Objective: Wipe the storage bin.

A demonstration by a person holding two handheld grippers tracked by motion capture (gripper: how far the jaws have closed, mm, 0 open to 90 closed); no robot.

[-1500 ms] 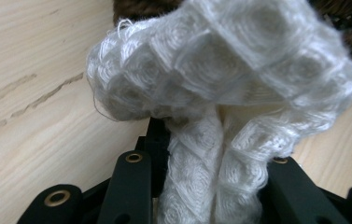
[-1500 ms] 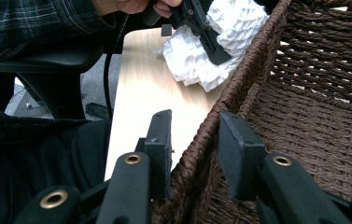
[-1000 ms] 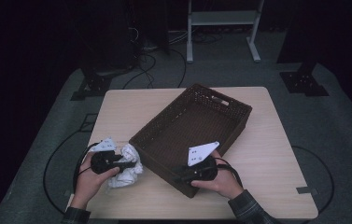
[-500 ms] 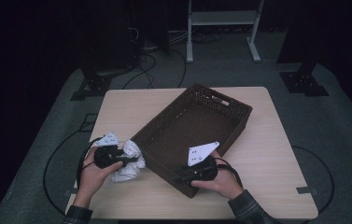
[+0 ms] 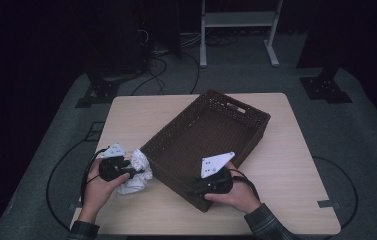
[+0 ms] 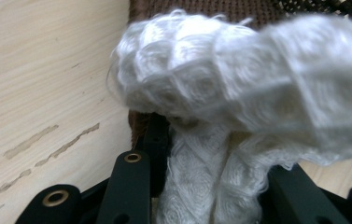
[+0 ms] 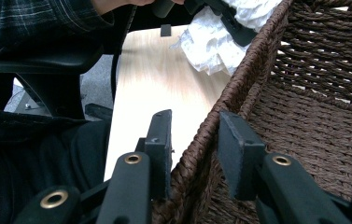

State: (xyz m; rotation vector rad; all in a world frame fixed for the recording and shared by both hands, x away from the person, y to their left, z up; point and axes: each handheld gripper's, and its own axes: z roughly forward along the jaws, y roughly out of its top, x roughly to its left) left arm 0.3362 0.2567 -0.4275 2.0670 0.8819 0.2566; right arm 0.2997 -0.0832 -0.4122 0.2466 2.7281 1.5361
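Observation:
A dark brown wicker basket (image 5: 211,140) sits askew in the middle of the light wooden table (image 5: 291,165). My left gripper (image 5: 128,172) is just left of the basket, shut on a crumpled white cloth (image 5: 138,175). In the left gripper view the cloth (image 6: 239,93) bulges out above the jaws of my left gripper (image 6: 211,186). My right gripper (image 5: 196,189) is at the basket's near corner. In the right gripper view it (image 7: 192,121) clamps the basket's woven rim (image 7: 239,79), one jaw outside and one inside. The cloth (image 7: 211,42) shows beyond the rim.
A white metal frame (image 5: 236,20), black stands and cables (image 5: 161,65) lie on the grey floor behind the table. Bare tabletop stretches to the basket's right and at the far left corner (image 5: 141,115). A plaid sleeve (image 7: 33,23) is close on the right gripper's left.
The left gripper with the cloth has shifted slightly toward the basket's side. The right gripper has stayed on the basket's rim.

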